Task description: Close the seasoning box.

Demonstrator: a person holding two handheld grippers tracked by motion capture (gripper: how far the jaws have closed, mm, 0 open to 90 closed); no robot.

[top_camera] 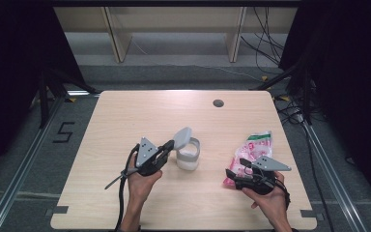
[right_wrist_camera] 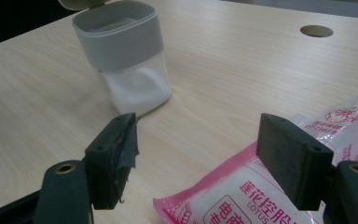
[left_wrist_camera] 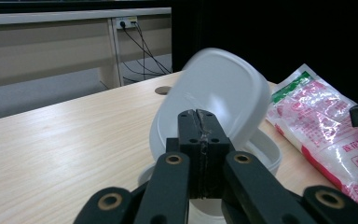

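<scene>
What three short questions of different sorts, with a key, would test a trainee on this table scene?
1. True or false: the left tongs are shut on the lid of the container.
2. What lies by the open right tongs? A) a pink bag B) a spoon C) a cup
3. Fill in: the container holds a ____ powder.

Key: 1 true; 2 A; 3 white.

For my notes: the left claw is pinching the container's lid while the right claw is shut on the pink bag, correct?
Not quite. The right claw is open, its jaws set apart over the pink bag's end, as the right gripper view shows. The left claw is indeed pinching the lid.
</scene>
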